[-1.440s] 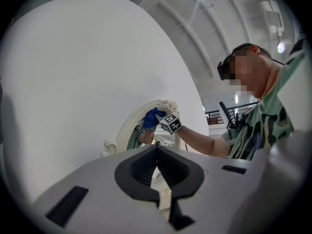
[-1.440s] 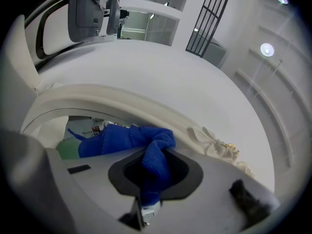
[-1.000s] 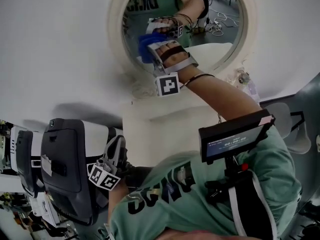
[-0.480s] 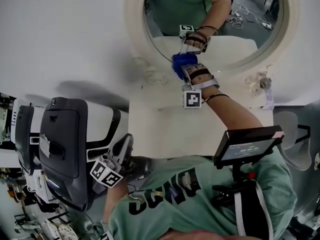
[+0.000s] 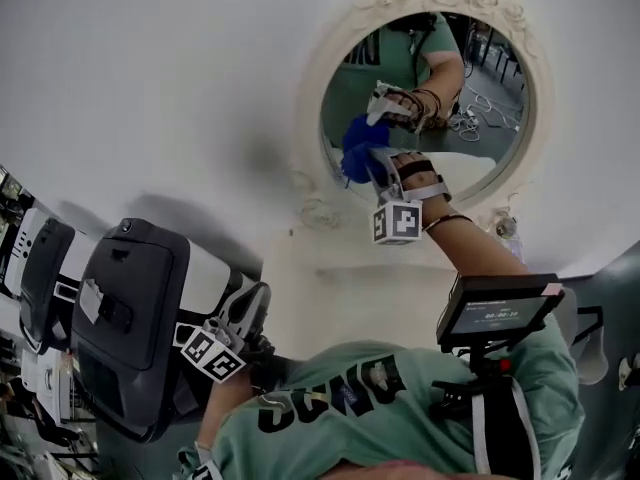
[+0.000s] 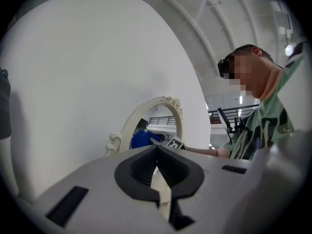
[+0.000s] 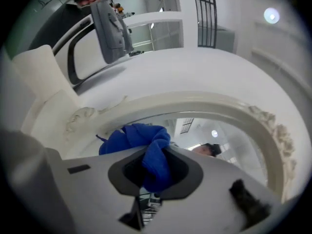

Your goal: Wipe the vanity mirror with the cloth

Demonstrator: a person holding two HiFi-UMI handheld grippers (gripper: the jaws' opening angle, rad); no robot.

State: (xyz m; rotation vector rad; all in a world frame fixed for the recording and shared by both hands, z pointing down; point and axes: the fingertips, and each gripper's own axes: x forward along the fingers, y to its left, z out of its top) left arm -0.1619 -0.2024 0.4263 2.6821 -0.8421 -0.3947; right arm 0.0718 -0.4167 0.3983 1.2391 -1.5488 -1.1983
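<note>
We begin with the white wall (image 5: 150,78), on which the round mirror (image 5: 450,118) hangs in its carved cream frame (image 5: 318,108). Below the mirror lies a pale table top (image 5: 330,288), and below and to the left of the mirror stands a dark grey chair (image 5: 130,318).

The blue cloth (image 5: 358,148) is bunched against the left part of the mirror, just inside the frame, and its reflection shows in the glass beside it. The right gripper (image 5: 372,165) is up at the mirror with its jaws clenched on the cloth. In the right gripper view a fold of blue fills the gap between the jaws and the rest bulges out ahead of them. The left gripper (image 5: 250,303) hangs well below the mirror, next to the chair. Its jaws are pressed together with nothing between them, and we see it taking no part in the work.

We judge the wiping to be under way, with the cloth already on the glass. The cloth sits at the mirror's left edge, so the middle, the right side and the top look to be left to cover. We cannot tell from the glass itself which parts are already clean
</note>
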